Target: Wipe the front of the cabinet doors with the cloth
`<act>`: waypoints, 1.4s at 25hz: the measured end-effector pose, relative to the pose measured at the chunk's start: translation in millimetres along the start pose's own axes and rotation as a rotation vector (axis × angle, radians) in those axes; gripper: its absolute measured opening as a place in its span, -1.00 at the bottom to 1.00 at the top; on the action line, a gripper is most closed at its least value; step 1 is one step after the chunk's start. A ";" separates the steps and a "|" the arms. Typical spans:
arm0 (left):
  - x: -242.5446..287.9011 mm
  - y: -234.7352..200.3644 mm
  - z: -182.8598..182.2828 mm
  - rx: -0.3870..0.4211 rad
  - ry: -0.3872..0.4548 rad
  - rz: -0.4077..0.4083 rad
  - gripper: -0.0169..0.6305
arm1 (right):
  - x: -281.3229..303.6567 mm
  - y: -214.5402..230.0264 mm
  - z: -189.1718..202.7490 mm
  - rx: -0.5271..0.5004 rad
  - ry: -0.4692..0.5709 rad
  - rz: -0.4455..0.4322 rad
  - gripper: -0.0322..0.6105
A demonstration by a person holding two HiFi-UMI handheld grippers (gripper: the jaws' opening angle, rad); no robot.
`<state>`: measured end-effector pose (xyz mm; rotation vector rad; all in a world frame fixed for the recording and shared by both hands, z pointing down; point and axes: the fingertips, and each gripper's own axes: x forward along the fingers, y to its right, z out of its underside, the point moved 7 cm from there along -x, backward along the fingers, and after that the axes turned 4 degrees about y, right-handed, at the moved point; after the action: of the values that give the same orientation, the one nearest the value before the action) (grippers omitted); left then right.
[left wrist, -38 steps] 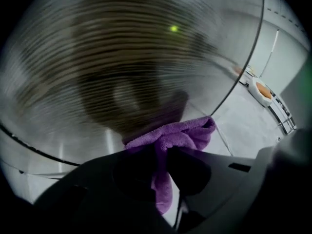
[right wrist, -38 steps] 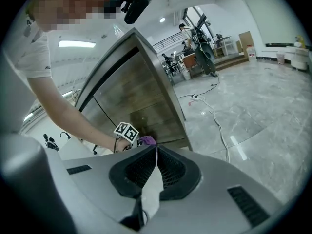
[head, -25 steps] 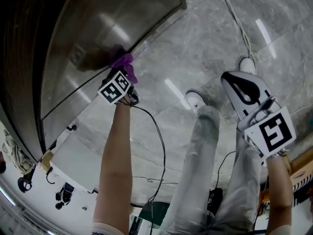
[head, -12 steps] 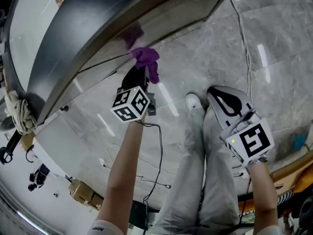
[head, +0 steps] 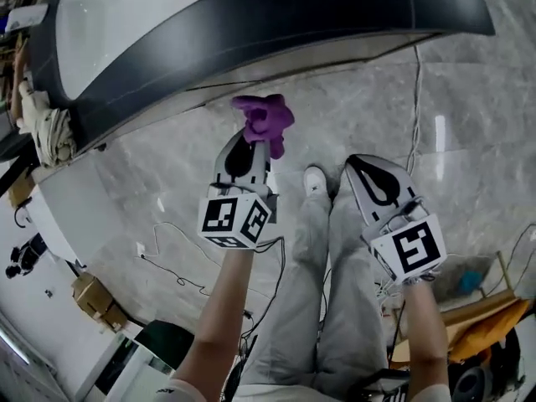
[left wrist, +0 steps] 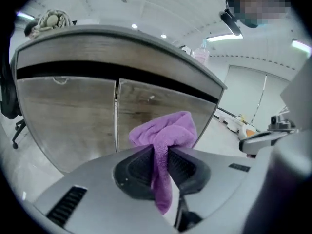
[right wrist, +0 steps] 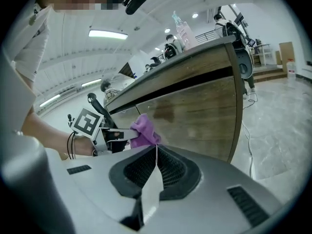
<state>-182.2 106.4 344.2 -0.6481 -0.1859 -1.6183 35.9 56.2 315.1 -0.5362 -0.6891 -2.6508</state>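
A purple cloth is bunched at the tip of my left gripper, whose jaws are shut on it. In the left gripper view the cloth hangs down between the pads, a short way off the wood-grain cabinet doors, which meet at a vertical seam. The cloth does not touch the doors. My right gripper is held beside my leg, shut and empty. In the right gripper view its jaws meet, and the cloth and the cabinet front show beyond.
A dark countertop overhangs the cabinet. Grey marble floor lies below, with a white cable running along it. My legs and a white shoe are between the grippers. Boxes and gear sit at lower left.
My left gripper has drawn back from the cabinet door with the cloth. The view has swung so the countertop shows, and both grippers sit nearer the middle.
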 end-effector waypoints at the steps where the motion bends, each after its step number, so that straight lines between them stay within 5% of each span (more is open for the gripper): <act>1: -2.4 -1.4 -10.6 0.007 0.021 -0.007 -0.77 | 0.9 0.4 -6.9 -0.002 0.008 -0.007 -0.81; 9: -25.5 -23.6 -59.2 -0.018 0.165 -0.111 -0.77 | 24.2 2.5 -50.2 -0.018 0.042 -0.056 -0.81; 18: -23.0 -75.0 -71.7 -0.019 0.215 -0.100 -0.77 | 69.9 -29.8 -49.1 -0.079 -0.017 -0.058 -0.81; 27: -26.2 -117.6 -81.9 -0.009 0.192 0.016 -0.77 | 113.1 -97.7 -33.1 -0.045 -0.049 -0.008 -0.81; 35: -61.9 -207.6 -73.1 -0.020 0.186 -0.040 -0.77 | 162.5 -152.6 -32.6 -0.078 -0.078 -0.028 -0.81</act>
<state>-400.9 159.6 304.0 -0.5085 -0.0462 -1.7111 -177.8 126.4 300.7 -0.6590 -0.6220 -2.7044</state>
